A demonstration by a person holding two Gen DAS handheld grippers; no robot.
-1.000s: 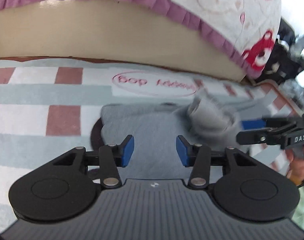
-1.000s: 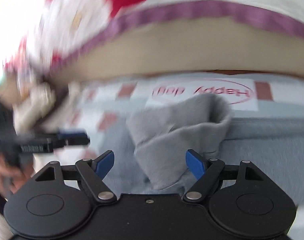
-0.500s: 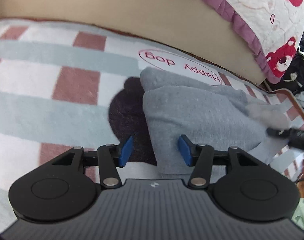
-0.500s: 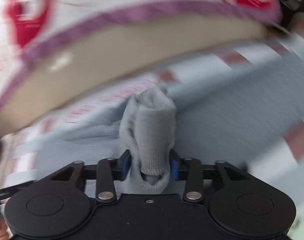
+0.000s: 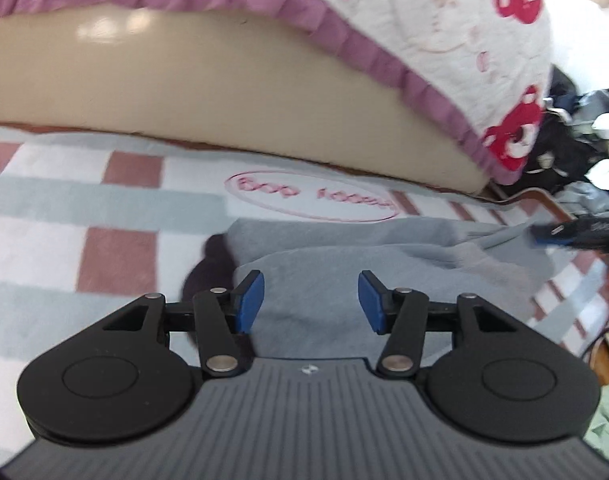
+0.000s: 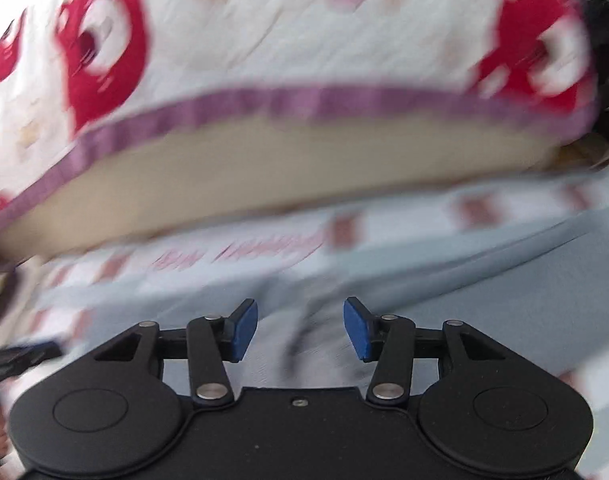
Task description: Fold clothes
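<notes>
A: Our grey garment [image 5: 328, 280] lies on the checked blanket [image 5: 64, 216], centre of the left view. Half a second ago our right gripper [image 6: 300, 330] pinched its sleeve; now it has let go, jaws apart.

B: Our left gripper [image 5: 310, 300] hovers spread above it. That fold seems laid, though the right view is blurred.

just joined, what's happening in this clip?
A person with a handheld gripper in each hand is folding a grey garment spread on a checked blanket beside a bed. The left gripper is open, hovering over the garment's near edge and holding nothing. The right gripper is also open and empty over the grey fabric; its view is motion-blurred, so the fold's exact state is unclear.
</notes>
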